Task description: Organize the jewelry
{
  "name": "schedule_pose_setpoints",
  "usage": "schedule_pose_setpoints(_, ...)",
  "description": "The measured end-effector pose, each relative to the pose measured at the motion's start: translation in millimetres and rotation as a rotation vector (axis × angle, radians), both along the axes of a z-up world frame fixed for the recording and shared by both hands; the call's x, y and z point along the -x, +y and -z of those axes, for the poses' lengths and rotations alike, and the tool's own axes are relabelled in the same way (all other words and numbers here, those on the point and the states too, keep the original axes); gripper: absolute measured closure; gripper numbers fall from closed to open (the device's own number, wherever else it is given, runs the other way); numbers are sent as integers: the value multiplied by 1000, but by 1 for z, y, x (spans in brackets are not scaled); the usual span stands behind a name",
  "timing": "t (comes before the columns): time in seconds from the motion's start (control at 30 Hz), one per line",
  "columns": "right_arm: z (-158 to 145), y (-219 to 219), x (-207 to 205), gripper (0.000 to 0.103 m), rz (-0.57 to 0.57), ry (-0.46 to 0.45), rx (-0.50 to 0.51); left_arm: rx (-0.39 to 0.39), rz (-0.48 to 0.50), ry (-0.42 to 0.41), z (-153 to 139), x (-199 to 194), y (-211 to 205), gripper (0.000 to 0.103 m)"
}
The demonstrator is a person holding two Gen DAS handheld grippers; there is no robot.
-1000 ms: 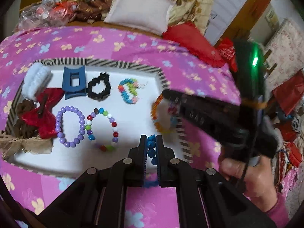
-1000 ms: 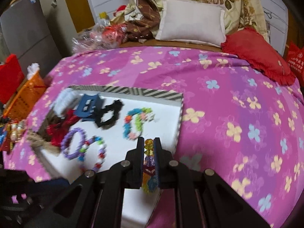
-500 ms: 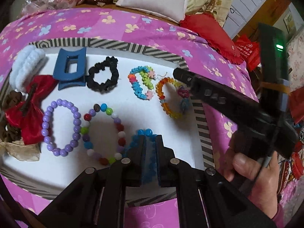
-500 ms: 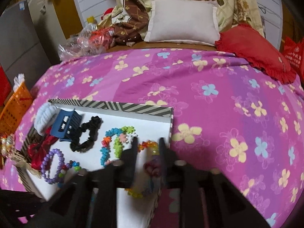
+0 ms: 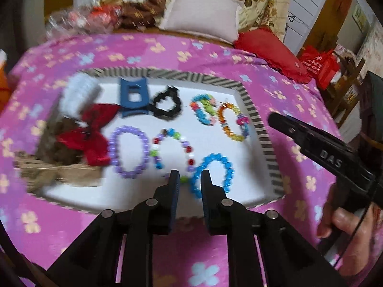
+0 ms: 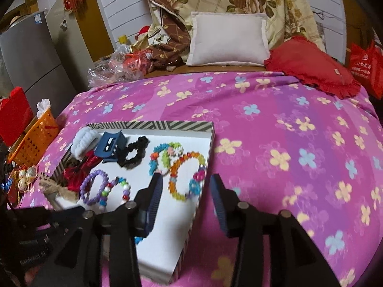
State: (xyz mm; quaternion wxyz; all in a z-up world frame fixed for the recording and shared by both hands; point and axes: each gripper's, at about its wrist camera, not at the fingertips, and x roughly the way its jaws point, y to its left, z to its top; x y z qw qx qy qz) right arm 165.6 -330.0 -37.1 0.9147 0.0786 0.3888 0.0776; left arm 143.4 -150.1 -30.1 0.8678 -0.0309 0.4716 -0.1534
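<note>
Left wrist: blue bracelet (image 5: 211, 174) apparently lies free beyond the just-opening, spread left tool (image 5: 189, 184).

My right gripper (image 6: 186, 186), jaws just opening and empty, hangs over the orange bracelet (image 6: 184, 175) in the tray (image 6: 167, 125).

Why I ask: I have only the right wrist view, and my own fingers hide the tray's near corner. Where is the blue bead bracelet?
Observer: The blue bead bracelet lies flat on the tray's white floor near the front edge, beside the mixed-colour bead bracelet.
Operator: Is the left gripper holding it?
Observer: No. The left gripper has just been opening. Its fingers stand apart and press nothing, though a few blue beads show in the gap.
Operator: Who holds my gripper?
Observer: A hand grips the right gripper at the left view's right edge.
</note>
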Motion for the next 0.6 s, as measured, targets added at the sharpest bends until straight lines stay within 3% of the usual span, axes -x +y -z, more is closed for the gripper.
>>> schedule_pose_setpoints(0.33,5,23,51,50,32,17,27,-138,-87,-121,-15,39,30,82)
schedule_pose_setpoints(0.6,2,42,96,39,51,36,58,-165,-159,-164,-20,70,66,82)
